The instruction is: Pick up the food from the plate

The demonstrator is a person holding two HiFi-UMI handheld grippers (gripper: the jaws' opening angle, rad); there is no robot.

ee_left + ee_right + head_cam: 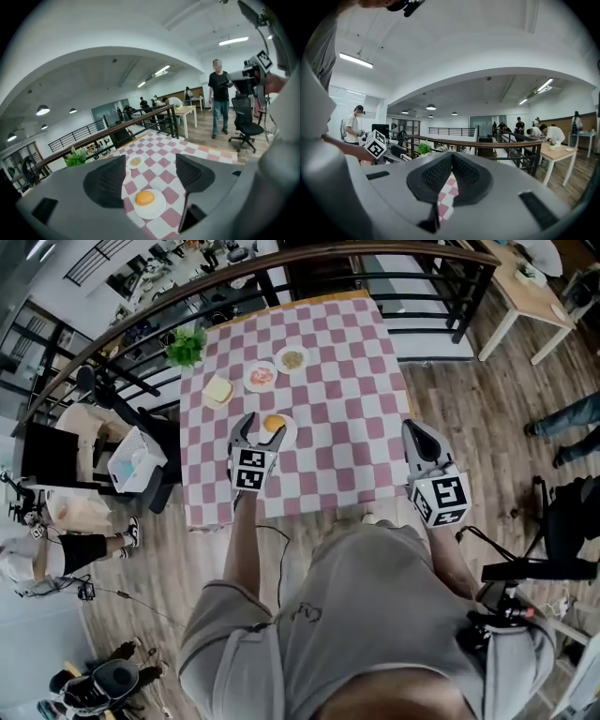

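An orange, bun-like piece of food [274, 423] lies on a small white plate [287, 435] near the front of the pink-and-white checked table [347, 399]. My left gripper [263, 427] is open, with one jaw to each side of the plate's near edge. In the left gripper view the food [145, 198] and its plate [154, 211] show between the open jaws of the left gripper [150, 176], just below them. My right gripper [413, 430] is shut and empty at the table's right front edge. In its own view the right gripper [452, 161] has its pads pressed together.
Farther back are a plate with reddish food [261, 376], a plate with yellowish food [292, 359] and a slice of toast [217, 389]. A green plant [186, 345] stands at the back left corner by a dark railing [281, 277]. A person [219, 96] and an office chair [247, 124] are beyond the table.
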